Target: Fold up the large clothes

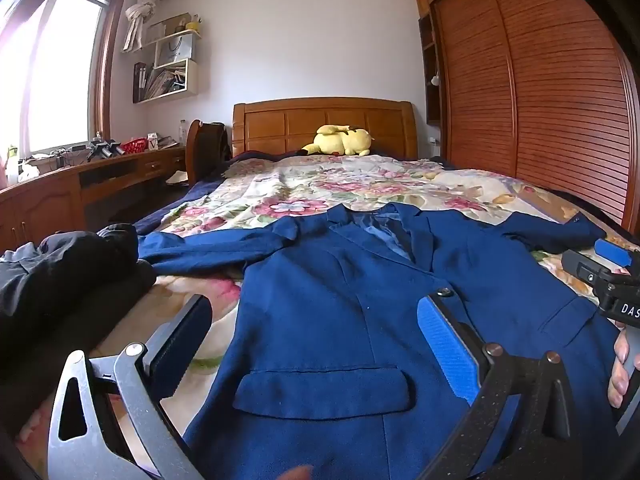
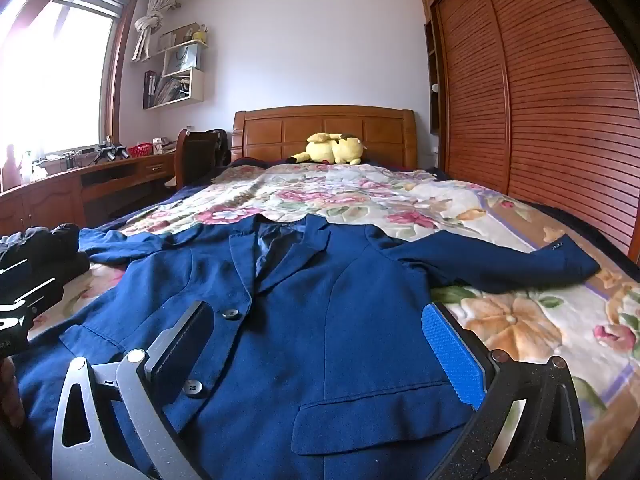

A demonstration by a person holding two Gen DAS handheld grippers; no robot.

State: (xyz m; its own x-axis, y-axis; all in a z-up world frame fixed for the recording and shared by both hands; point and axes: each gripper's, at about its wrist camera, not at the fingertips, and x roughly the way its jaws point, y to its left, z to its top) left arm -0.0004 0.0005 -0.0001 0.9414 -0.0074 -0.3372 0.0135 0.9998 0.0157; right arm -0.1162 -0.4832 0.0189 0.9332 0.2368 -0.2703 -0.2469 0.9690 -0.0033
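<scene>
Left wrist: blue blazer flat on bed; both grippers' jaws spread, empty.

On the bed lie one blue jacket with two buttons and one yellow plush toy. There is also one pile of dark clothes, one red basket on the desk, and two grippers, the left gripper and the right gripper.

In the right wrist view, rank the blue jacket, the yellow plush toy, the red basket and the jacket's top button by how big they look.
Largest to smallest as they look:
1. blue jacket
2. yellow plush toy, though it lies far off by the headboard
3. red basket, also far away
4. top button

Basket and button look close in size; the button is much nearer.
</scene>
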